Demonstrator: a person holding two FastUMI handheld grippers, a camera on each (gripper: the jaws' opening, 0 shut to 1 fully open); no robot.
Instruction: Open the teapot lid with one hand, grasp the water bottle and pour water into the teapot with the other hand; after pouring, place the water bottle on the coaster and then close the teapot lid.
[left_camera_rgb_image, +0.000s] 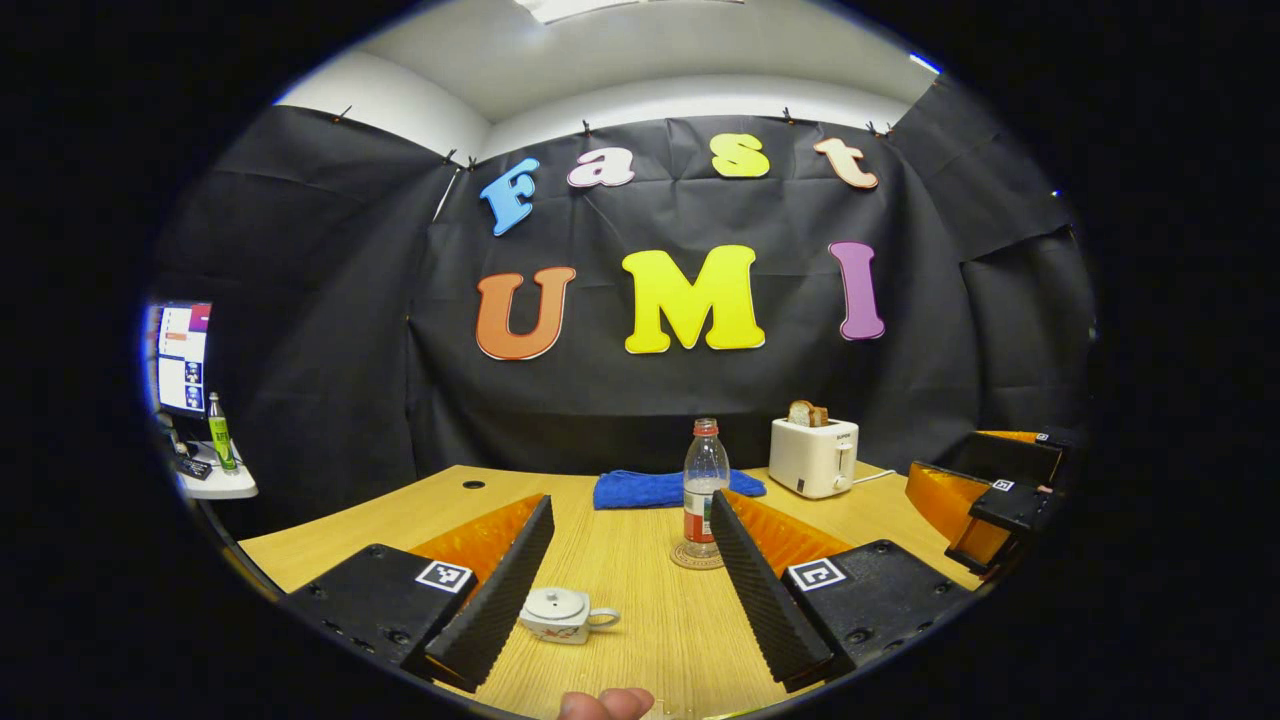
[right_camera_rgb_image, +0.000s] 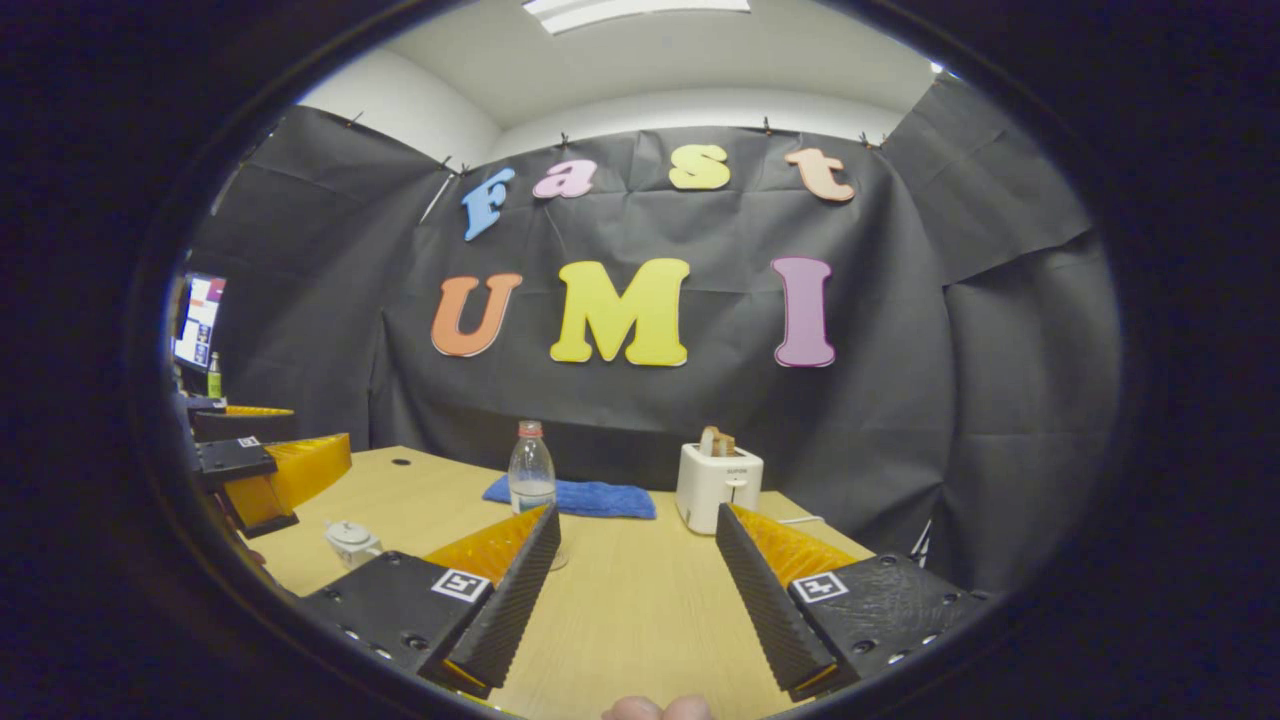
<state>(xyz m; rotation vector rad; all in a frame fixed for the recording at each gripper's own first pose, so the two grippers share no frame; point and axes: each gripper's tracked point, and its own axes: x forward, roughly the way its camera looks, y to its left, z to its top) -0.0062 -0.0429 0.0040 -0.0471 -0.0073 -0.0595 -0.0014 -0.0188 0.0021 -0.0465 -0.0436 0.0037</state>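
Left gripper view: the left gripper (left_camera_rgb_image: 632, 590) hovers over the table (left_camera_rgb_image: 640, 580) with fingers spread wide, holding nothing. The teapot (left_camera_rgb_image: 562, 614) sits low between them, just beside the left finger, lid (left_camera_rgb_image: 553, 603) still on. The bottle (left_camera_rgb_image: 704, 492) stands on the coaster (left_camera_rgb_image: 697, 557) farther back, a towel (left_camera_rgb_image: 660, 488) and toaster (left_camera_rgb_image: 812, 455) behind it, a monitor (left_camera_rgb_image: 182, 357) off to the left. The right gripper (left_camera_rgb_image: 985, 495) hangs at the right edge. Looks like nothing's started yet; I'd guess the next move is dropping down and pinching the lid knob, which needs narrower fingers. Right gripper view: the right gripper (right_camera_rgb_image: 637, 600) is also wide open and empty, with the bottle (right_camera_rgb_image: 531, 472) poking up behind its left finger, well ahead. Teapot (right_camera_rgb_image: 352, 541) is off left, near the left gripper (right_camera_rgb_image: 262, 478).
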